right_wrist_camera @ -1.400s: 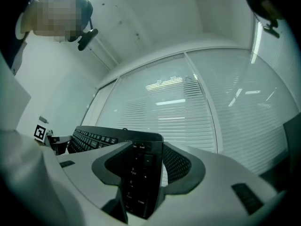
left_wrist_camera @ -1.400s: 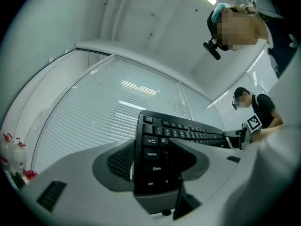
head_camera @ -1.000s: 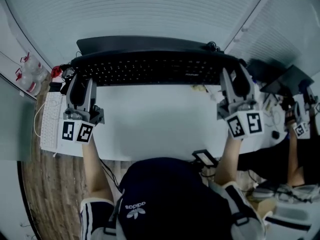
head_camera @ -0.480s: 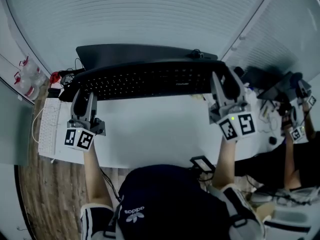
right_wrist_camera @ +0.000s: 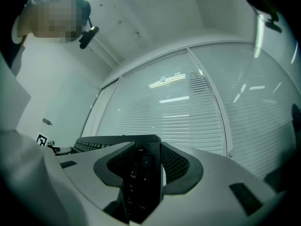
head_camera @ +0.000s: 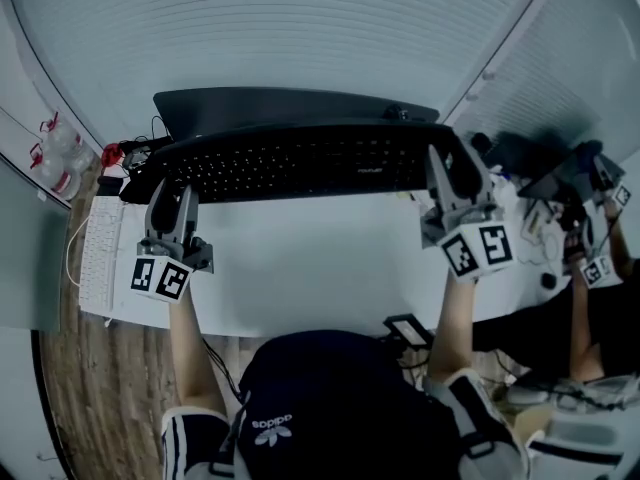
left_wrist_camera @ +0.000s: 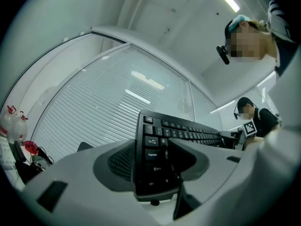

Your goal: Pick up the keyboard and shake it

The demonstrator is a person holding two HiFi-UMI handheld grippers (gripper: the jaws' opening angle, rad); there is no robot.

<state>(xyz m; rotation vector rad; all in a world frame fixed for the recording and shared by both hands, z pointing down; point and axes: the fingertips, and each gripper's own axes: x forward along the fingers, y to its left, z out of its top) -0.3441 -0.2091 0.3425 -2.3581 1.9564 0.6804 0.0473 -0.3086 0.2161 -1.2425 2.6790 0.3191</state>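
Observation:
A long black keyboard [head_camera: 300,163] hangs level above the white desk [head_camera: 310,258], held by both ends. My left gripper [head_camera: 168,190] is shut on its left end, where the left gripper view shows the key rows [left_wrist_camera: 155,145] squeezed between the two pads. My right gripper [head_camera: 452,168] holds the right end; its jaws have just been closing, and the number-pad end [right_wrist_camera: 141,178] sits pressed between them in the right gripper view.
A dark monitor top [head_camera: 290,103] stands just behind the keyboard. A white keyboard [head_camera: 100,253] and red-capped bottles [head_camera: 55,148] lie at the left. Another person with a marker cube [head_camera: 600,268] sits at a cluttered desk on the right. A phone [head_camera: 408,330] lies at the desk's near edge.
The keyboard and both grippers have come down a little toward the desk, the left end most. Both grips stay on its ends.

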